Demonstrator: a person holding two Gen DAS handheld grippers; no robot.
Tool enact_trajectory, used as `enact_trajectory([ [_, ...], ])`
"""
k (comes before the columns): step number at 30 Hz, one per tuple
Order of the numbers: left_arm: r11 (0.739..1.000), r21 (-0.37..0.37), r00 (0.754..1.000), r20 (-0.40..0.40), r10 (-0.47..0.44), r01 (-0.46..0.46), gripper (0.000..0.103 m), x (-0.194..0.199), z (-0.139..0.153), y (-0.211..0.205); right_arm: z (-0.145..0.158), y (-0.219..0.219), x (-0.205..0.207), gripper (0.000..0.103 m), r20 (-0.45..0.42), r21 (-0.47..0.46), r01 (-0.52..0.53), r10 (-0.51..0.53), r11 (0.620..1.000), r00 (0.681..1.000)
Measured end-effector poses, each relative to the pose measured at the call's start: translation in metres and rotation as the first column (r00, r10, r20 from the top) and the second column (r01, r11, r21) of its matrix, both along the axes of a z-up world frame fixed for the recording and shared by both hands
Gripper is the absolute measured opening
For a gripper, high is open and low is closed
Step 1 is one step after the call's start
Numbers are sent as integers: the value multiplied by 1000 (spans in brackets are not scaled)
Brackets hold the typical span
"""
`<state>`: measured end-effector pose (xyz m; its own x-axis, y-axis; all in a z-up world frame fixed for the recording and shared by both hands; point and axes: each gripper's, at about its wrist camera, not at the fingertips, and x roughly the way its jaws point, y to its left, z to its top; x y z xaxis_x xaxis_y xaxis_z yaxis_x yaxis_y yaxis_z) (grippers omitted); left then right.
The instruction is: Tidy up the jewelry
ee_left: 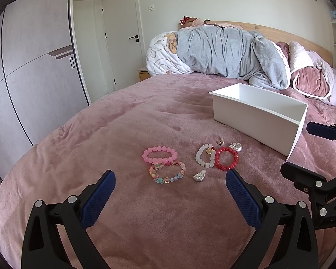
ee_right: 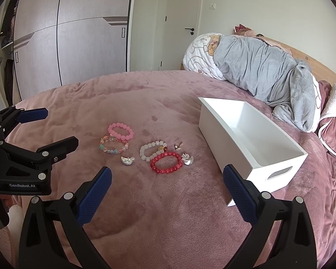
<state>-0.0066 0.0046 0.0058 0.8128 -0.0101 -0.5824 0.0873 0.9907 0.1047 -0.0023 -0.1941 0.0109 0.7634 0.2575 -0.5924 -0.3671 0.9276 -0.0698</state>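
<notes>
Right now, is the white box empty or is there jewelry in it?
Empty as far as shows. The white box has a bare white inside, and the bracelets lie outside it on the pink blanket.

Bed [ee_left: 123, 134] covered by pink plush blanket. Grey blanket [ee_left: 230, 51] bundled at the headboard [ee_right: 320, 67], 1 o'clock. Wardrobe [ee_right: 78, 33] at 10 o'clock; white door [ee_right: 181, 22] at 12 o'clock.

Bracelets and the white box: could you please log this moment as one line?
left claw open | right claw open | four bracelets on bedspread | white box empty
</notes>
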Motion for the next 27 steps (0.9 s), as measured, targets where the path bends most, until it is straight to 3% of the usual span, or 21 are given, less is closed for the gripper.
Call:
enact_trajectory([
  [27, 1000, -5, 1000, 2, -5, 5, 100, 0, -5, 1, -5, 5, 3, 98, 0, -34, -6, 6, 999, 1000],
])
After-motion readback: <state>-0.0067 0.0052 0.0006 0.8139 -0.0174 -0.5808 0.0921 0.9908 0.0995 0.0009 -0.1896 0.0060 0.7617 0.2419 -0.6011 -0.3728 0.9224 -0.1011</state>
